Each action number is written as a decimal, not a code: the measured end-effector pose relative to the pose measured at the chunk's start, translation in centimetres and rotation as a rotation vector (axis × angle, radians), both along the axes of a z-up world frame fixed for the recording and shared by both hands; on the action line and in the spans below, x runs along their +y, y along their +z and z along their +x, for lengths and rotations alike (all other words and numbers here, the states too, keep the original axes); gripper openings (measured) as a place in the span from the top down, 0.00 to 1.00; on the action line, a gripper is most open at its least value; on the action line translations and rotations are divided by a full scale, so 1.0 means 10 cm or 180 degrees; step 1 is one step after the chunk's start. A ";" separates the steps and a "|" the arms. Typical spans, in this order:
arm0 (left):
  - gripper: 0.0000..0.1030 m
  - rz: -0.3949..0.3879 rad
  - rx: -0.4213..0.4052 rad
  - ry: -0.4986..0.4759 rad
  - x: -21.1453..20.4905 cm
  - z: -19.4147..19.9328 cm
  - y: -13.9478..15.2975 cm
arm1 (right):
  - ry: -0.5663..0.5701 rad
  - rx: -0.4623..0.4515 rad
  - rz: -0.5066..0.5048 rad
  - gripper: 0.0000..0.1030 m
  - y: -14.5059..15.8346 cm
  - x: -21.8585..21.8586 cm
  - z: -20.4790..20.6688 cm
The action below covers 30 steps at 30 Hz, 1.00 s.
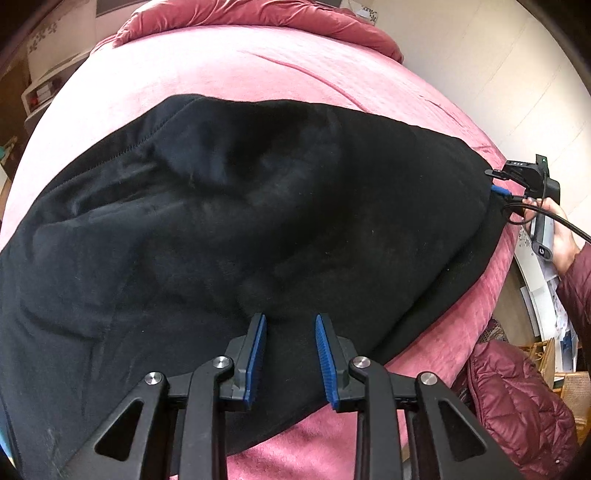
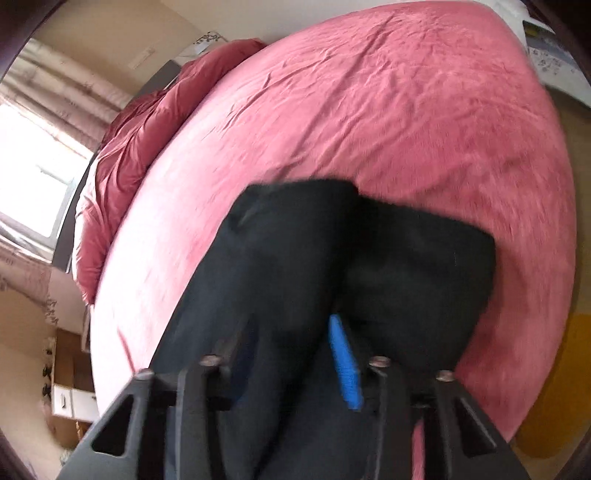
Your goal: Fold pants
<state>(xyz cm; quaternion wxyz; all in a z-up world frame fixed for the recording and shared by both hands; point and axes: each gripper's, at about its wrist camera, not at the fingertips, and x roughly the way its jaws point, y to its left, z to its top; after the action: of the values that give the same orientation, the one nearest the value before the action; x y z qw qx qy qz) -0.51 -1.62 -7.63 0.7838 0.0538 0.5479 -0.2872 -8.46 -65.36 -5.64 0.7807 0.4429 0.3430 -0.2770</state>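
Closest to us, our left gripper (image 1: 290, 360) hangs just above the near edge of the black pants (image 1: 236, 221), its blue-padded fingers (image 1: 256, 358) spread apart with nothing between them. Fabric passes under the gap, but we cannot tell whether the tips touch it.

Beyond the fingers, the pants lie across the pink bedspread (image 1: 229, 70), bunched into soft ridges, with a stitched seam running along the far left side. They look doubled over at least once, so we judge the fold to be partly made and now being carried or straightened.

At the far right end of the cloth, our right gripper (image 1: 498, 184) sits at the edge of the pants, held by the right hand (image 1: 557, 232) in a maroon sleeve. In the right wrist view, which is blurred, black cloth fills the space between its fingers, and one blue pad (image 2: 345, 365) shows beside a raised fold; the other is lost in shadow. We take it to be clamped on the pants, though the blur leaves some doubt.

Farther off, a crumpled red duvet (image 1: 258, 18) is heaped at the head of the bed.

Next, we think, the left gripper should close on the near edge so both ends can be lifted together and laid over evenly.
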 end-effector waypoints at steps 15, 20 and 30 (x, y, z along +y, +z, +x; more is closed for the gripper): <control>0.72 -0.0276 0.0030 0.0028 0.34 0.03 0.19 | 0.0312 0.0309 -0.0521 0.94 0.72 0.12 -0.35; 0.72 -0.0252 -0.0009 0.0045 0.41 0.07 0.27 | 0.0124 0.0569 -0.0092 0.93 0.08 -0.04 -0.49; 0.68 -0.0174 -0.0205 -0.0333 0.24 -0.19 0.30 | 0.0409 0.0332 -0.0041 0.70 0.26 0.45 -0.78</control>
<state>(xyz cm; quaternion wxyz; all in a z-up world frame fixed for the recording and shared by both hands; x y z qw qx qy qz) -2.43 0.75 -4.66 0.7862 0.0702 0.5108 -0.3408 -16.27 -60.90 -3.06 0.7808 0.3999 0.4091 -0.2512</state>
